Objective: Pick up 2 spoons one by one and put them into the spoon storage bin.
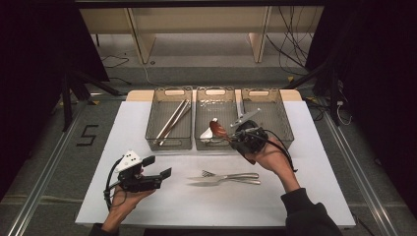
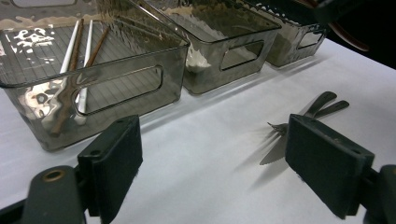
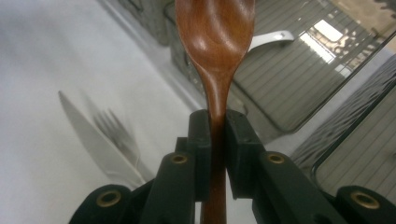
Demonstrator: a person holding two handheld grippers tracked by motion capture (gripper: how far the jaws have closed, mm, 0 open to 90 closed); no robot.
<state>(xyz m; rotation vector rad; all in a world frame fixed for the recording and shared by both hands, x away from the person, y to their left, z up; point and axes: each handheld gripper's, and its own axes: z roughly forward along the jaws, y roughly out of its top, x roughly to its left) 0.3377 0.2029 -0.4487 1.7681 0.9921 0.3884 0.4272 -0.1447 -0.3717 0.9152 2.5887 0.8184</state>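
My right gripper [image 1: 232, 137] [image 3: 217, 122] is shut on the neck of a brown wooden spoon [image 1: 218, 129] [image 3: 215, 42]. The spoon's bowl points away over the front of the middle bin [image 1: 215, 94], above a white spoon [image 1: 206, 133] [image 3: 271, 36] lying inside. A fork [image 1: 210, 173] [image 3: 116, 135] and a knife [image 1: 206, 183] [image 3: 86, 130] lie side by side on the white table [image 1: 147, 206], in front of the bins. My left gripper [image 1: 158, 166] [image 2: 215, 168] is held open low at the front left, with nothing between its jaws.
Three smoky plastic bins stand in a row at the back. The left bin [image 1: 172, 92] [image 2: 116, 88] holds chopsticks [image 1: 172, 120] [image 2: 77, 51]. A metal utensil [image 1: 244, 117] lies at the right bin [image 1: 275, 98]. Dark floor and cables surround the table.
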